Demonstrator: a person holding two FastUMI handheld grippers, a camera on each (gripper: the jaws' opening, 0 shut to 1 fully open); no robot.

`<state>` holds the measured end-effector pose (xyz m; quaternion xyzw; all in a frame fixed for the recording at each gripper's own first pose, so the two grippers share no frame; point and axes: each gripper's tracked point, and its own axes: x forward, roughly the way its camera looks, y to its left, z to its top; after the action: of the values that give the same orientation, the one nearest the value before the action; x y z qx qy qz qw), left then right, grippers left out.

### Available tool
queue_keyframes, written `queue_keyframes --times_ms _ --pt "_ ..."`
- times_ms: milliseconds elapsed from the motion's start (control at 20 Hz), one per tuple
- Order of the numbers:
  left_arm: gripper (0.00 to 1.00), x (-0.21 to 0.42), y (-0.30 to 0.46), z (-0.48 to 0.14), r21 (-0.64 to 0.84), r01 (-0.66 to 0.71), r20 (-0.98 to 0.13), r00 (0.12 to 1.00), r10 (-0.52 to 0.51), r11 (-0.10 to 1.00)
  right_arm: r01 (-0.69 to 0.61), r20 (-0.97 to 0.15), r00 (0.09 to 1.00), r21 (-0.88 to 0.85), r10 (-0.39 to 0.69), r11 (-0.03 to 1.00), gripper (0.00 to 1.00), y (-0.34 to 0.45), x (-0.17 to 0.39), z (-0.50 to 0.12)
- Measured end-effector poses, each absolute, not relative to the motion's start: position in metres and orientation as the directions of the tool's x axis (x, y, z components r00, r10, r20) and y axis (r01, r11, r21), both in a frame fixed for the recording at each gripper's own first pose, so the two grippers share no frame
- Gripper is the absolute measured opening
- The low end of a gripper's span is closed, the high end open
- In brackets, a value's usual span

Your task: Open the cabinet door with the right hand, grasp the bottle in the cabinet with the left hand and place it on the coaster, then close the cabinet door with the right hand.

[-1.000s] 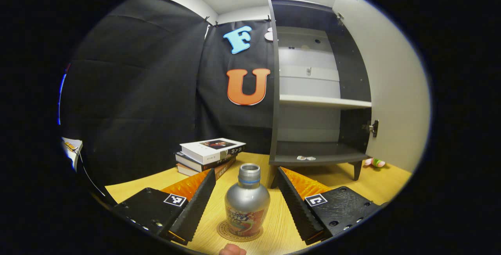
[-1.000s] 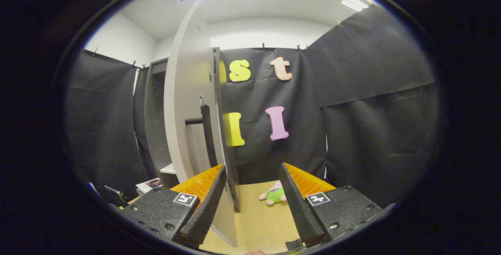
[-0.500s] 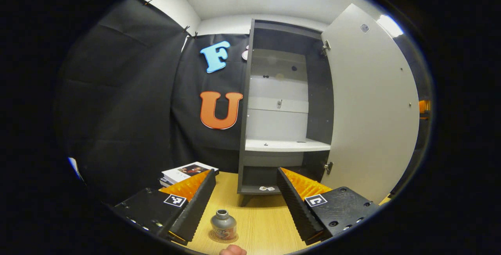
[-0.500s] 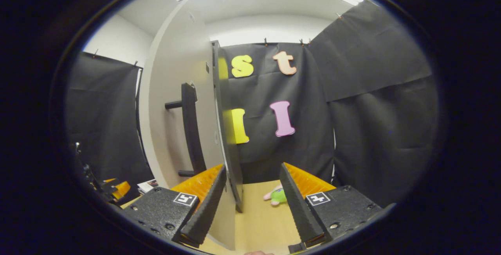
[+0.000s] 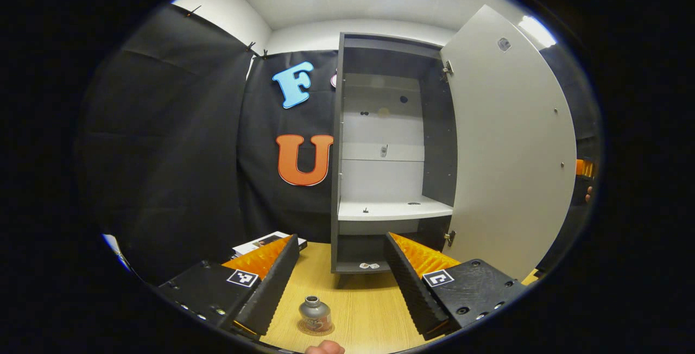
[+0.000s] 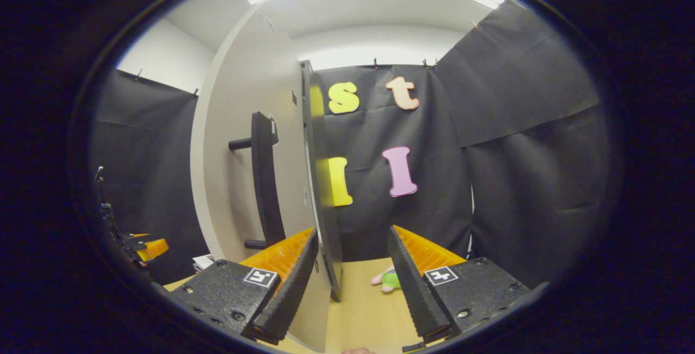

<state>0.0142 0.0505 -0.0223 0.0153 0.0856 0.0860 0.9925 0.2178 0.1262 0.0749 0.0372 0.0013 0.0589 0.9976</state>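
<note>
Left gripper (image 5: pixel 342 272) farther back from bottle (image 5: pixel 315 315) than before
Both grippers wide, holding nothing; bottle upright on coaster (image 5: pixel 315 328); right gripper (image 6: pixel 353 272) beside door (image 6: pixel 244 158), now swung nearer to shut.

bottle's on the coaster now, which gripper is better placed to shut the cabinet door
Right. The right gripper is open with the cabinet door edge between its fingers. The left gripper is open, back by the bottle on the coaster.
</note>
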Motion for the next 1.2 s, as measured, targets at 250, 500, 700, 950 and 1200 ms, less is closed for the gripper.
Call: queue_keyframes --times_ms 250,500,700,950,1200 --pt "0.94 0.005 0.05 -0.025 0.064 -0.169 -0.151 0.973 0.177 0.984 -0.175 -0.012 0.984 0.041 0.176 0.984 0.84 0.152 0.213 0.074" --pt "0.94 0.004 0.047 -0.035 0.054 -0.16 -0.158 0.973 0.167 0.986 -0.261 -0.008 0.965 0.051 0.262 0.964 0.83 0.189 0.213 0.069" --pt "0.94 0.002 0.048 -0.034 0.036 -0.162 -0.149 0.975 0.166 0.986 -0.343 0.006 0.939 0.066 0.344 0.937 0.84 0.225 0.217 0.067" --pt "0.94 -0.004 0.055 -0.032 0.037 -0.17 -0.137 0.975 0.173 0.985 -0.418 0.004 0.908 0.068 0.419 0.906 0.84 0.268 0.234 0.064" --pt "0.94 -0.011 0.073 -0.028 0.023 -0.2 -0.13 0.971 0.201 0.98 -0.448 -0.006 0.893 0.041 0.449 0.893 0.84 0.309 0.26 0.066"
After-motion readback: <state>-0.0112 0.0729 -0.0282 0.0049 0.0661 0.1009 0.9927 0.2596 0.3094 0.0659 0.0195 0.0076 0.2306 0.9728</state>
